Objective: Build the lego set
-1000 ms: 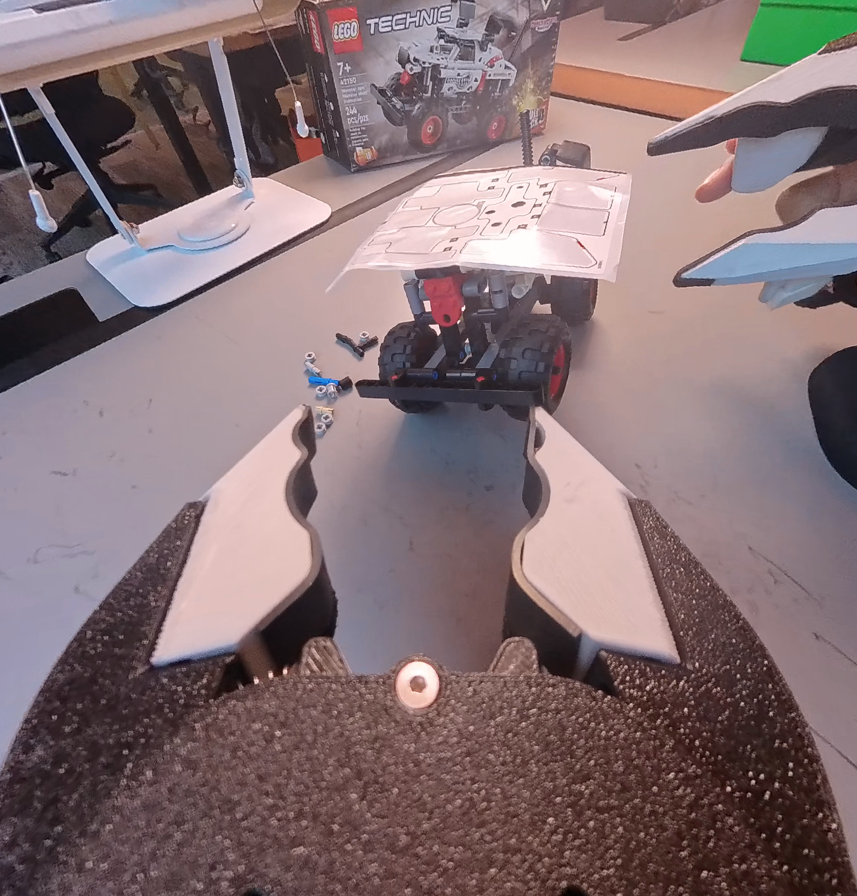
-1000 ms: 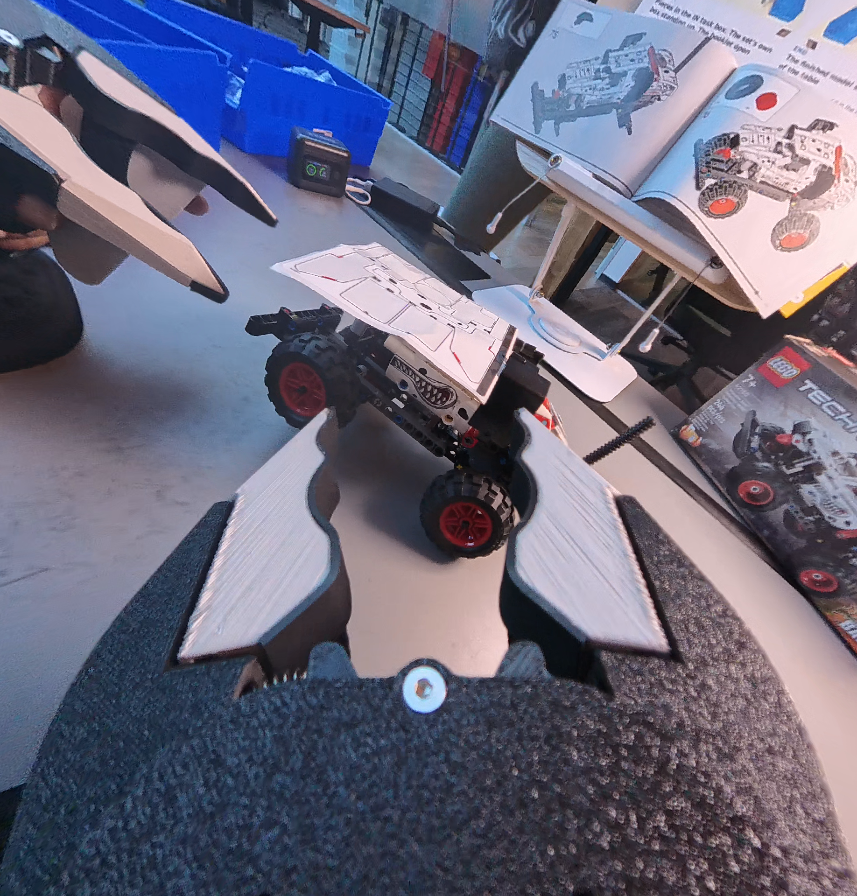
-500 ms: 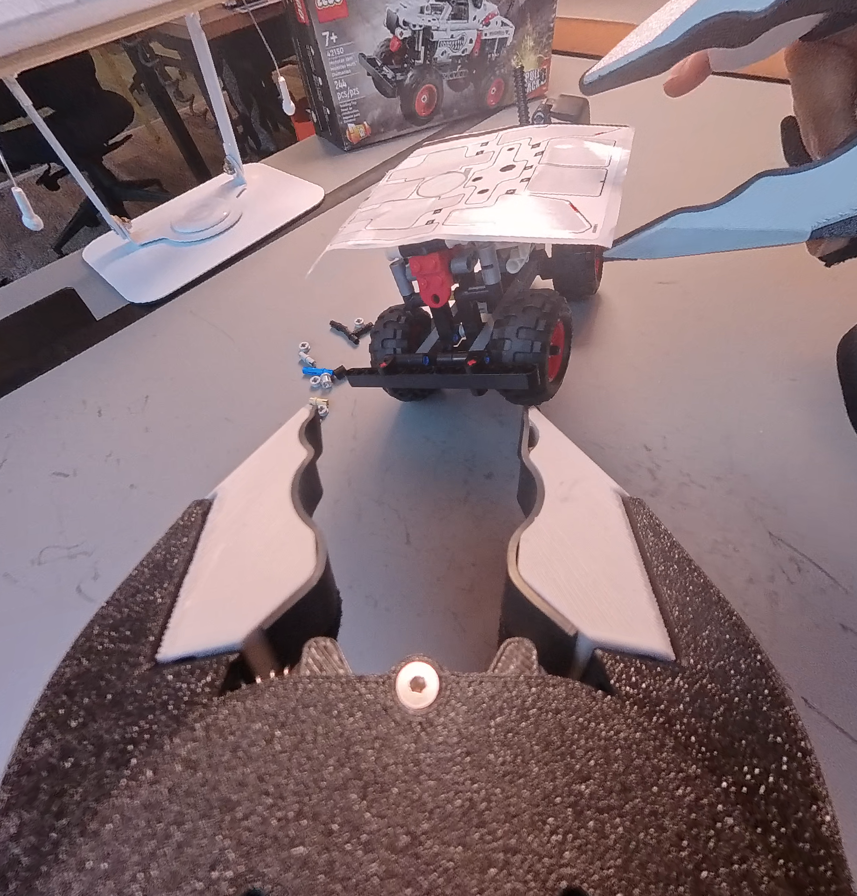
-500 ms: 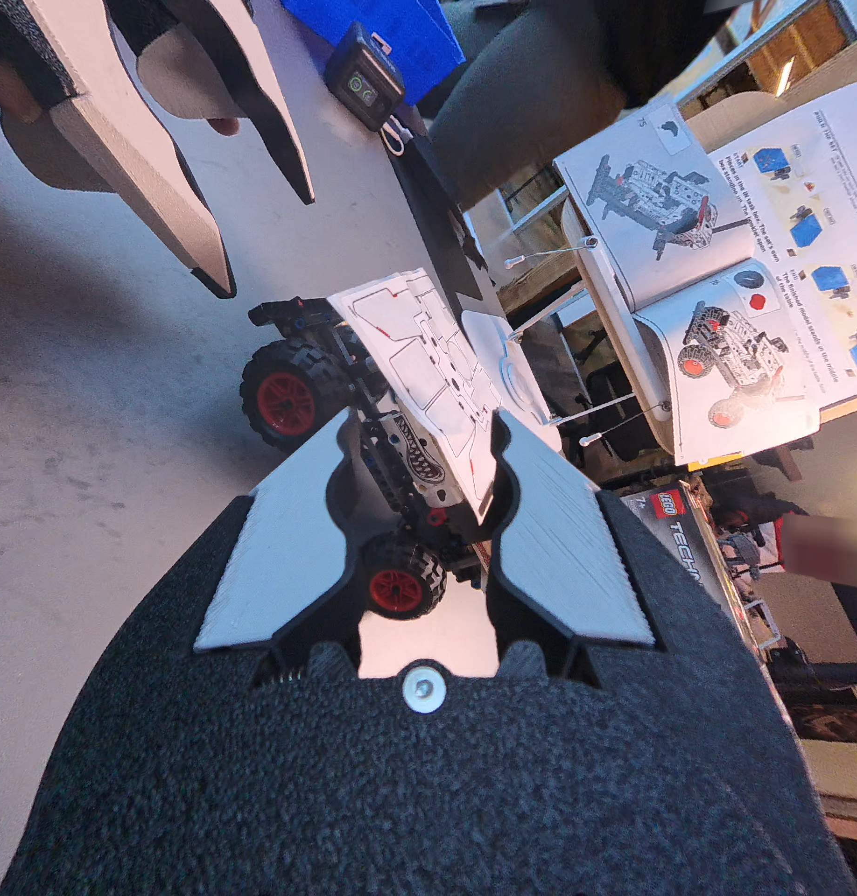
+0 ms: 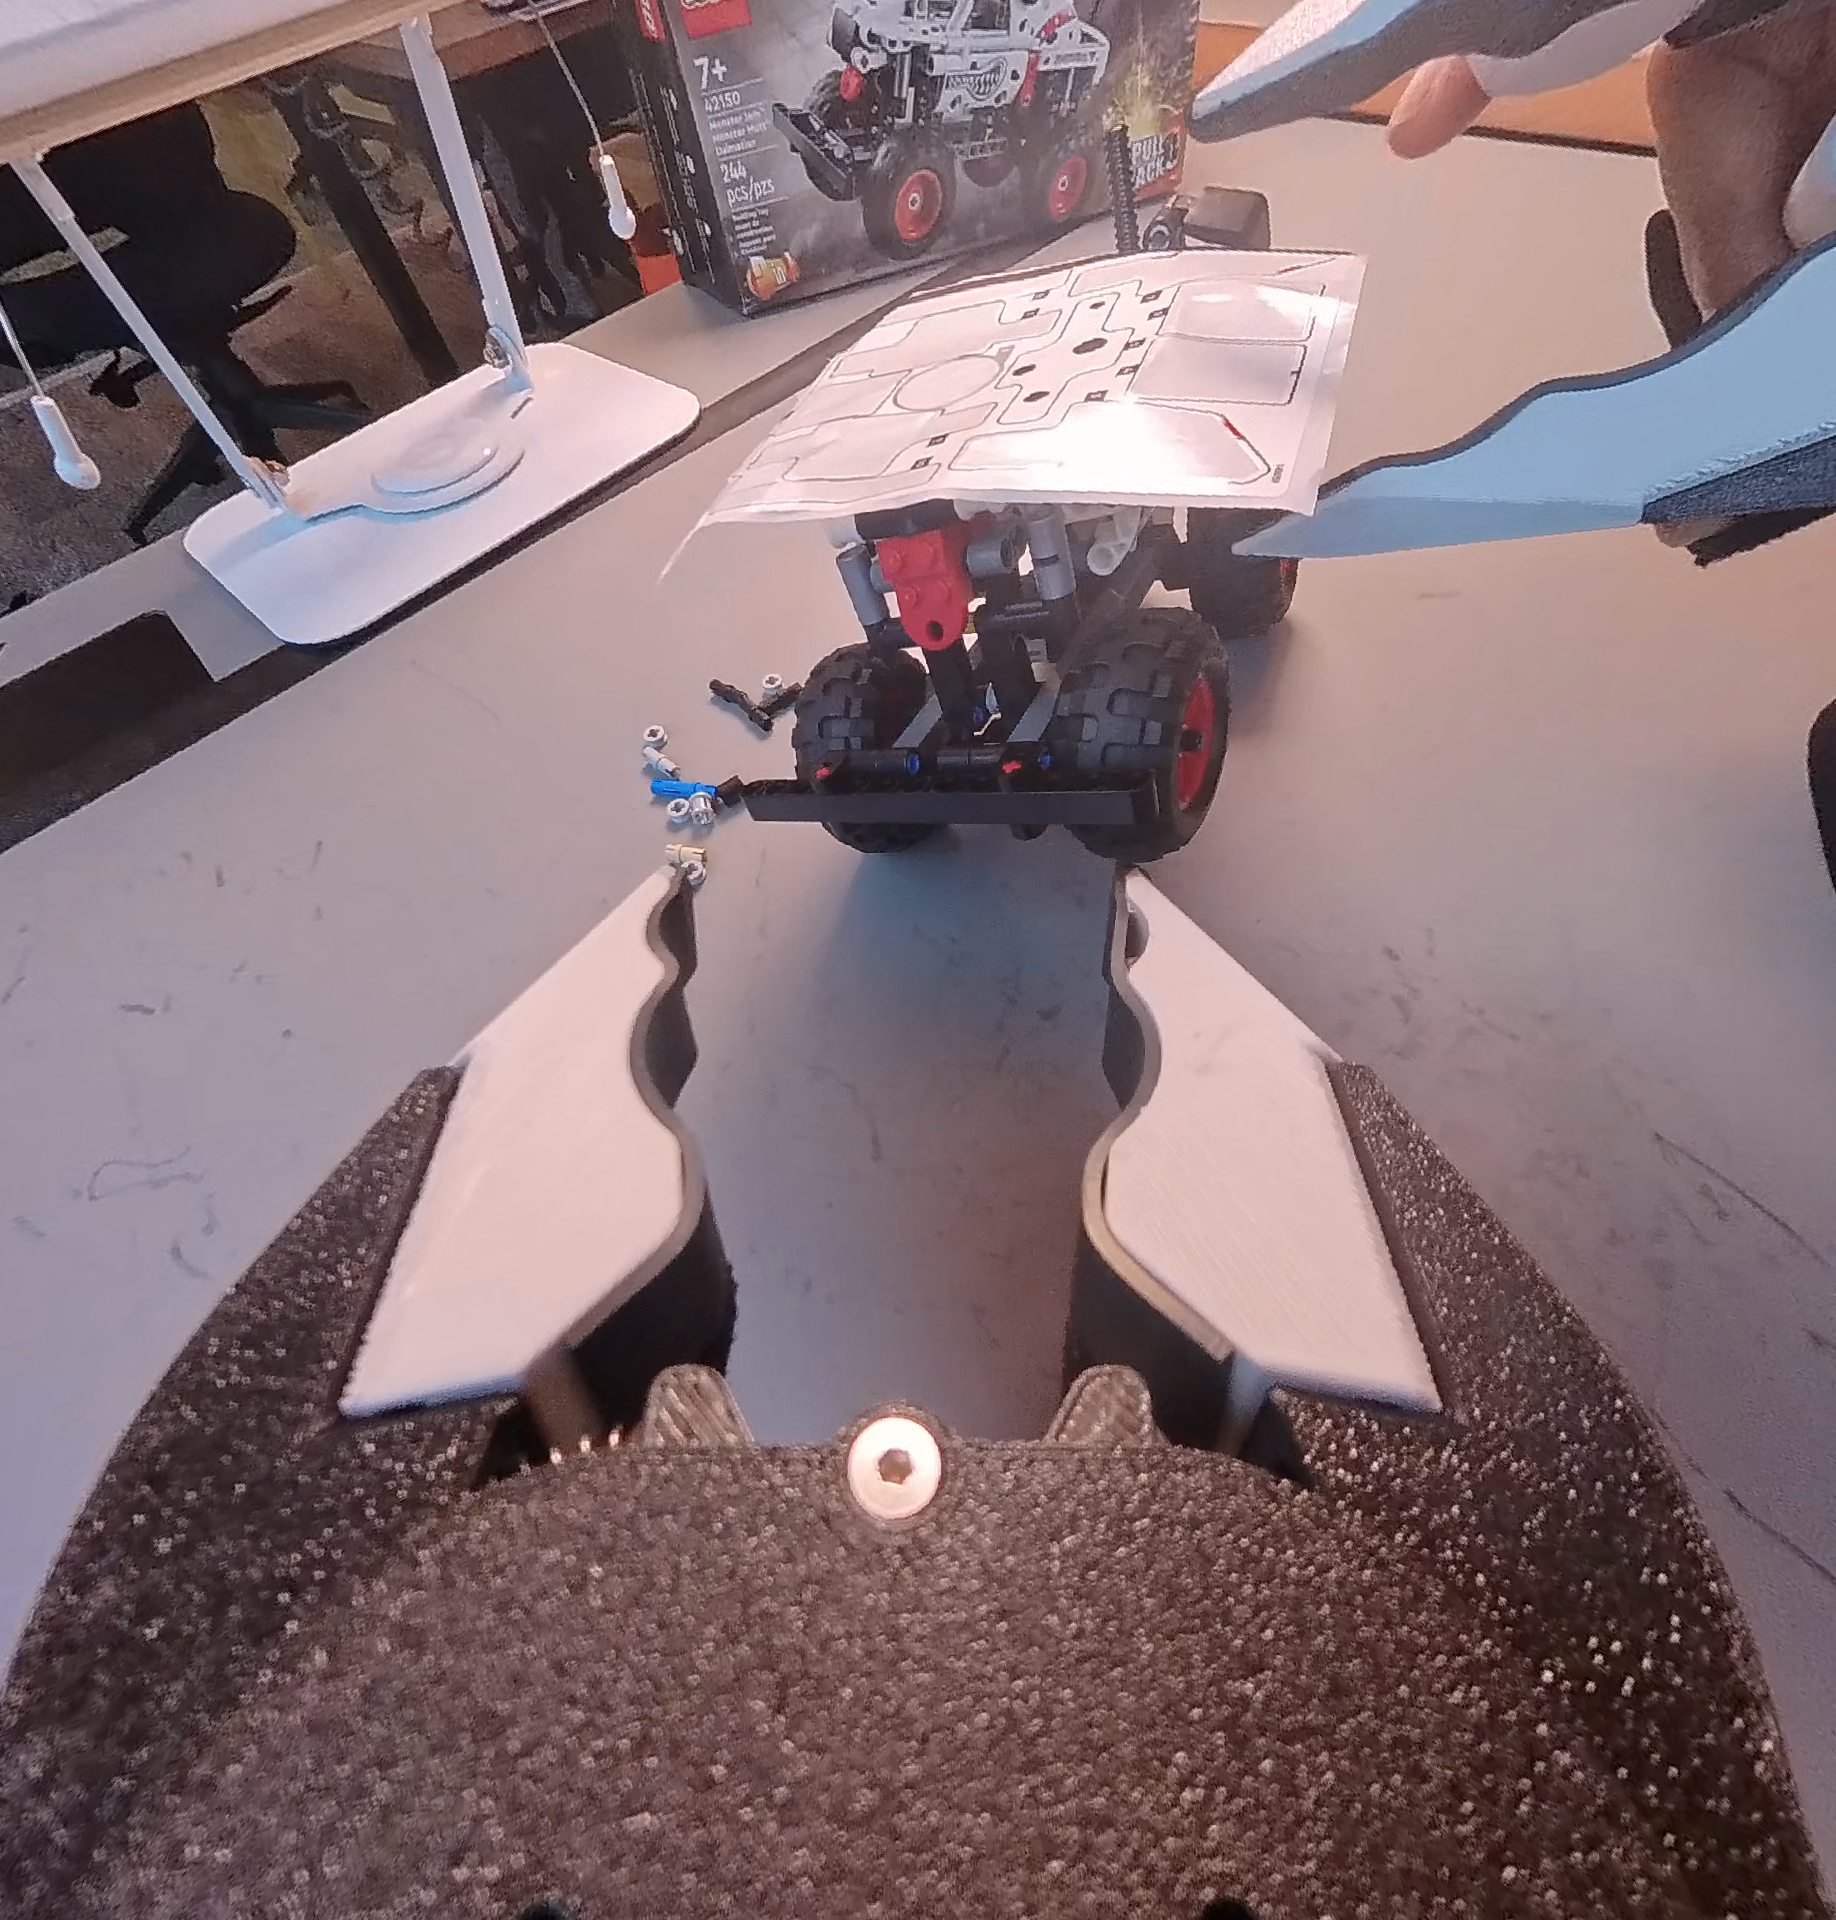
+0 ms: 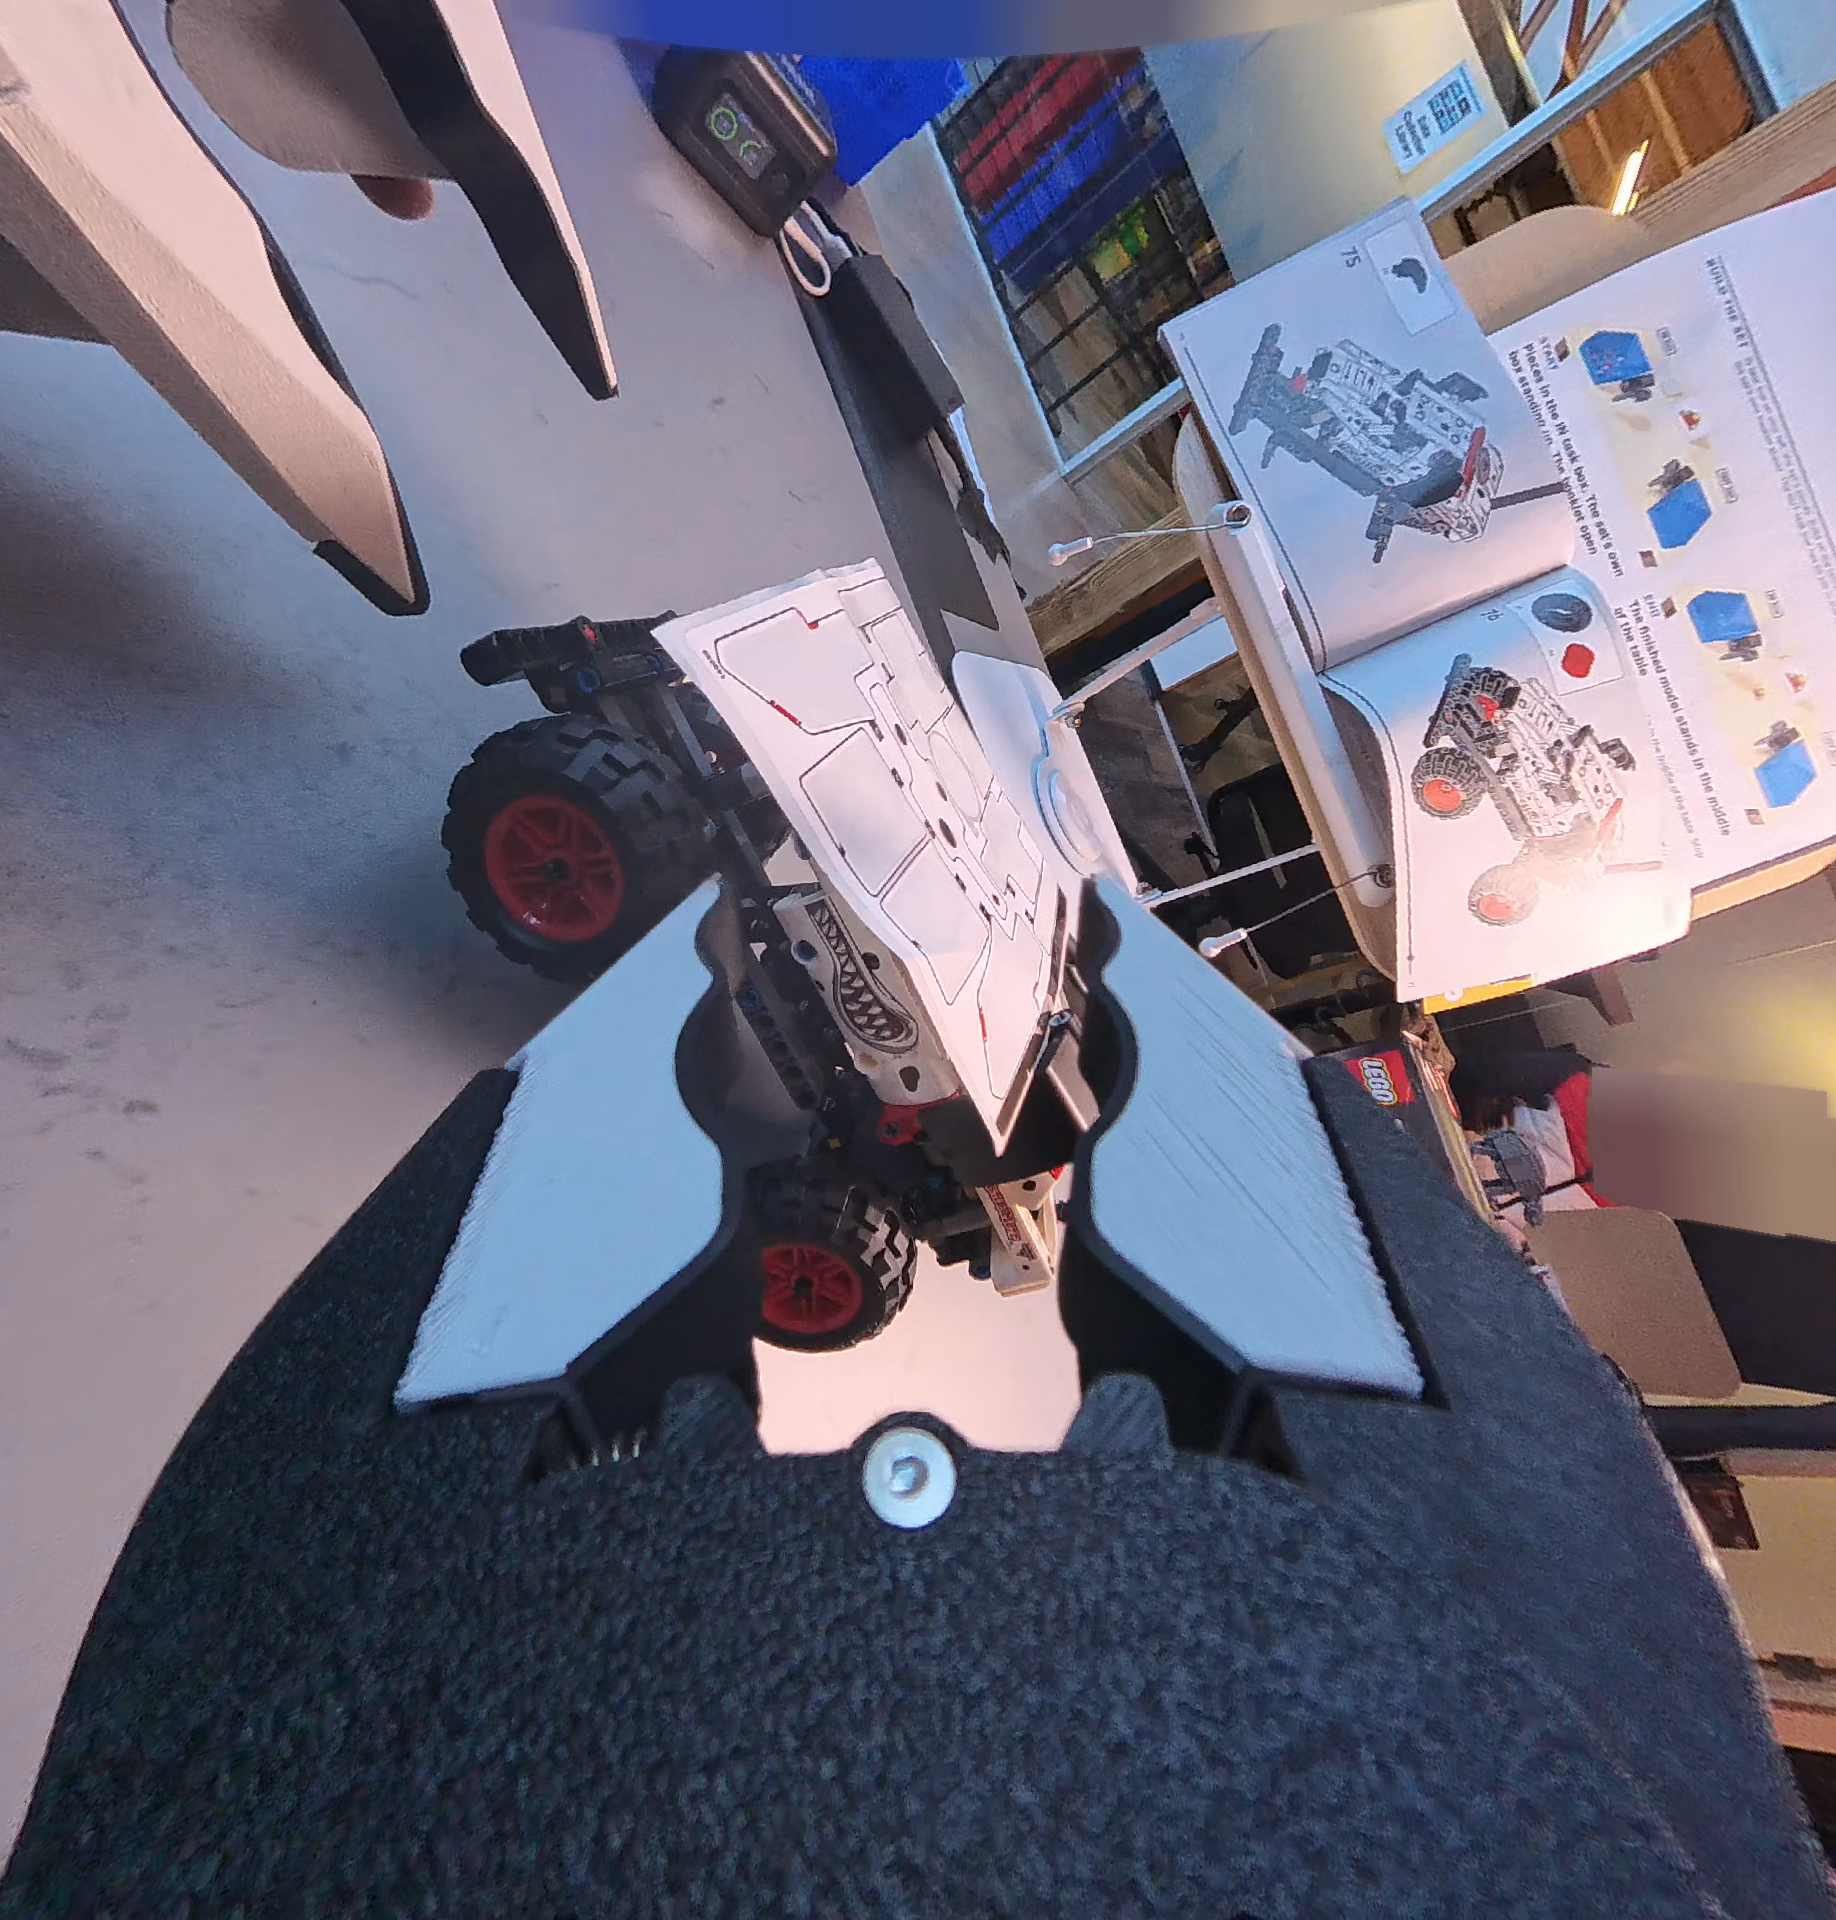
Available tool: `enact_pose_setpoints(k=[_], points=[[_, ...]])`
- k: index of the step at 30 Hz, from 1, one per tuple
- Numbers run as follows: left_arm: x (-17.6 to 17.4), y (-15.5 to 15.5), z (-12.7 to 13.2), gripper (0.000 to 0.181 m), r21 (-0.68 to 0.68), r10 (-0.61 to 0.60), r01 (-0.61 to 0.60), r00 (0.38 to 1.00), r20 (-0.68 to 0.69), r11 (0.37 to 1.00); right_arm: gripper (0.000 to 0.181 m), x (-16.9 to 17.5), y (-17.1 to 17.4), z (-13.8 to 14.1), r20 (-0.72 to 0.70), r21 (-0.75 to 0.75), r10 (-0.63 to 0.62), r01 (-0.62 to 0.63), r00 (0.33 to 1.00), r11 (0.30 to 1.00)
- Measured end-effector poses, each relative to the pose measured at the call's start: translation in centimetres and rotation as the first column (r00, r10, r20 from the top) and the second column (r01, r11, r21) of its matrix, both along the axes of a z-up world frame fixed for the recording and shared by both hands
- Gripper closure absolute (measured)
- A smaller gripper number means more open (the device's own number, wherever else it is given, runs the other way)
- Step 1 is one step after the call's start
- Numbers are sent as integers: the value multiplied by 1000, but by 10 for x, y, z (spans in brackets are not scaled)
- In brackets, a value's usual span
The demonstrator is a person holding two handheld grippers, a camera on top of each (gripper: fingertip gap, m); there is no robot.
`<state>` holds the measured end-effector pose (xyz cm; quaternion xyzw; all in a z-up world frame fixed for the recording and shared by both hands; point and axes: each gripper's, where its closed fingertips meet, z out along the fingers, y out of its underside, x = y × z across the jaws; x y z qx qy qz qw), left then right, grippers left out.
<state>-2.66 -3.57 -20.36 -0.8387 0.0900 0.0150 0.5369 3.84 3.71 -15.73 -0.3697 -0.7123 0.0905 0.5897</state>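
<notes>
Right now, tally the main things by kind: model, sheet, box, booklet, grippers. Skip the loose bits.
Lego truck: 1
Sticker sheet: 1
Set box: 1
Instruction booklet: 1
Grippers: 2, the left gripper and the right gripper, both open
Total: 6

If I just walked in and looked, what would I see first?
Probably the toy monster truck with fat black tyres and red wheels, standing in the middle of the grey table. A white sticker sheet lies across its top like a roof. The right claw is open around the truck's side with the shark-teeth sticker, and the left claw waits open in front of its bumper.
</notes>
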Motion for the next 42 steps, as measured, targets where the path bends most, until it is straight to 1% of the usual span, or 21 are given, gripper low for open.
enact_pose_setpoints(k=[1,2,3,5,7,11,13,15,18,20,22,23,25,27,29,31,32,35,39,40,42], points=[[0,0,0,104,0,1,-1,1000,-1,1000,132,0,0,-3,15,1,5,-5,1000,1000],[0,0,0,104,2,2,-2,1000,0,1000,172,1,-2,-3,13,18,21,-22,1000,1000],[-1,0,1,104,4,3,-3,1000,1,1000,181,0,-3,2,-13,39,29,-28,999,999],[-1,-1,2,104,10,5,-5,1000,5,1000,181,2,-2,7,-26,5,23,-23,999,1000],[-1,-1,2,104,11,6,-6,1000,7,1000,181,4,-2,17,-72,-39,34,-37,997,999],[-1,0,-1,105,1,4,-4,1000,0,1000,181,14,8,37,-154,-57,3,-11,988,998],[0,0,-1,105,-2,3,-3,1000,-2,1000,181,22,20,53,-217,-75,-31,15,976,997],[-1,0,-1,105,0,4,-4,1000,-1,1000,181,33,38,72,-282,-110,-76,47,956,993],[-1,0,0,105,3,5,-5,1000,2,1000,181,57,76,100,-363,-153,-185,137,914,979],[-1,0,0,105,3,5,-5,1000,3,1000,181,76,107,109,-386,-140,-278,242,880,960],[-1,0,-1,105,0,4,-4,1000,2,1000,181,98,143,109,-379,-59,-387,395,841,917],[-1,0,-1,105,-2,4,-4,1000,2,1000,181,109,162,104,-358,-11,-445,473,821,881],[-1,0,-2,105,-4,3,-3,1000,0,1000,181,131,200,86,-307,110,-561,614,769,781],[-1,0,-2,105,-4,3,-3,1000,0,1000,181,157,239,63,-254,212,-678,723,690,657],[-1,0,-2,105,-3,3,-3,1000,2,1000,181,181,270,39,-184,246,-758,776,626,581],[-1,0,-1,105,-2,3,-3,1000,5,1000,181,205,292,21,-118,243,-809,807,576,539],[-1,0,-2,105,-3,2,-2,1000,6,1000,181,216,300,19,-112,245,-824,819,555,518],[0,1,-3,105,-10,-1,1,1000,7,1000,181,254,322,24,-110,272,-861,848,497,455],[2,1,-6,105,-25,-7,7,1000,-10,1000,181,305,357,47,-139,323,-901,879,411,351],[2,1,-7,105,-28,-8,8,1000,-16,1000,181,315,364,53,-150,333,-906,883,396,331],[2,1,-7,105,-32,-9,8,1000,-24,999,181,327,377,60,-174,368,-905,879,387,305]])
